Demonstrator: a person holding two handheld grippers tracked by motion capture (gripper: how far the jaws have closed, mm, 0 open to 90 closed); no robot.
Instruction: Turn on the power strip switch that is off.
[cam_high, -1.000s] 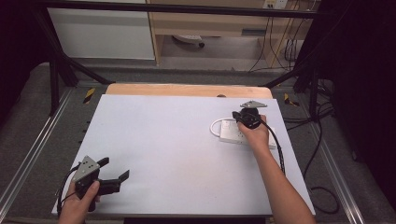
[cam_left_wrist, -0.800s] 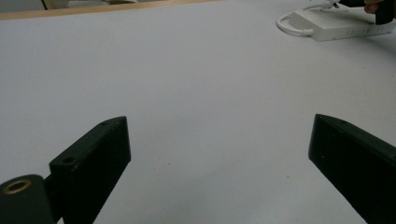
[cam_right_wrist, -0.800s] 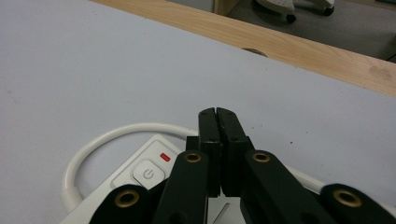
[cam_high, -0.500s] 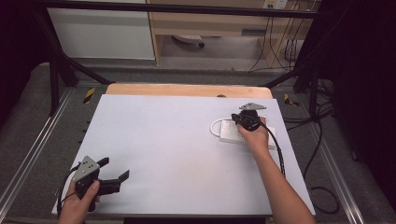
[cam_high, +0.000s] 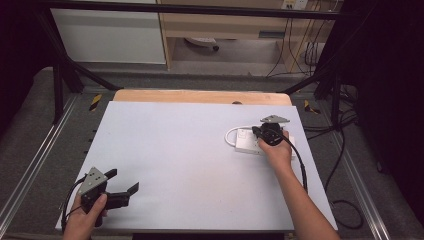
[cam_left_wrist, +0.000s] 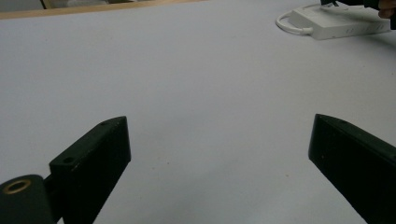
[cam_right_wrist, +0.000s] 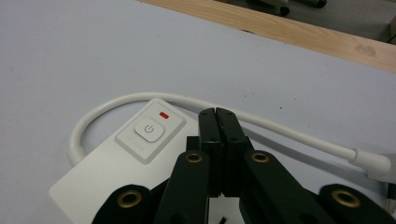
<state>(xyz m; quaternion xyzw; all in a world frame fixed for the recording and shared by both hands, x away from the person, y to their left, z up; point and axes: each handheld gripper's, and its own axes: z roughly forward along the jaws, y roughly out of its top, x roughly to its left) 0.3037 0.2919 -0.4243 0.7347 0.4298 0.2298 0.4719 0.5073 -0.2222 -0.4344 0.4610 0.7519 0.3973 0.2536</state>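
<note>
Even overhead light fell on the white table (cam_high: 190, 150), which showed bright and matte without glare, while the floor and room edges around it sank into darkness. Shadows stayed faint and soft. The high view looked slightly soft and grainy. In both gripper views the near black jaws were blurred.

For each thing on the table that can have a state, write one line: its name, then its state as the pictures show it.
Power strip: lies flat on the white table, near its right side.
Indicator light: shows red, beside the power button.
White cable: loops from the strip's end and runs off to the right.
Right gripper: shut, nothing between its jaws, tips over the strip.
Left gripper: open, empty, at the near left corner.
</note>
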